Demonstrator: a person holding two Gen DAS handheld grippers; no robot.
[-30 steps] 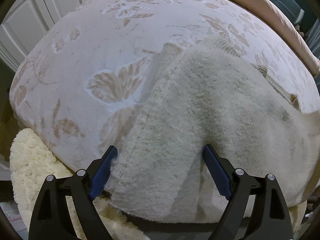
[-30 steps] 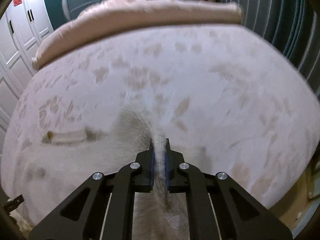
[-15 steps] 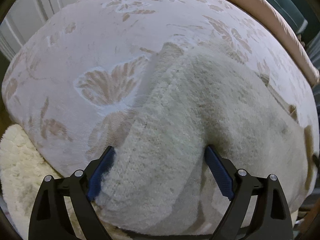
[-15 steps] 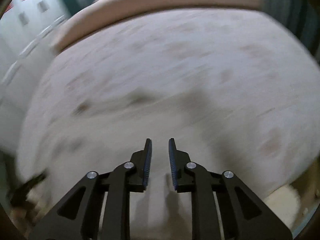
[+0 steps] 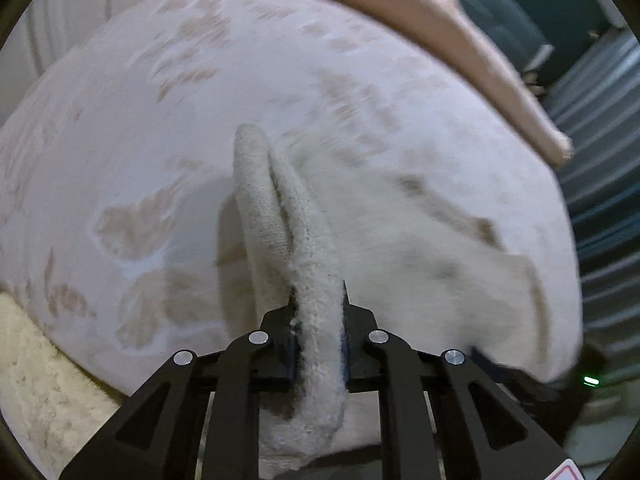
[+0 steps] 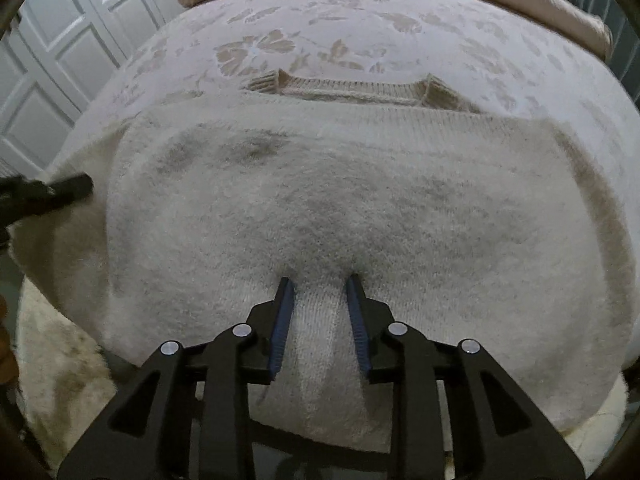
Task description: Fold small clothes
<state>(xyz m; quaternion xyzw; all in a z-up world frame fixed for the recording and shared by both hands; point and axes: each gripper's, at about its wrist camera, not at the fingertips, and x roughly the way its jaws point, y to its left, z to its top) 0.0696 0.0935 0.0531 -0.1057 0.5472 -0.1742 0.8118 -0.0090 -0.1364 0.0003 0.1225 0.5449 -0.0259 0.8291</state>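
Left gripper [image 5: 318,312] clamps sweater [image 6: 320,200] edge; right gripper [image 6: 320,304] part-open, hem between fingers. Close fully before lifting.

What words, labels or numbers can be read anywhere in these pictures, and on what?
None can be read.
Sticker corner at the left view's bottom edge: red-edged, cut off, no text showing.
Green light beside the bed: a glow, no characters.
Sweater, bedspread and cupboard doors: no writing visible.
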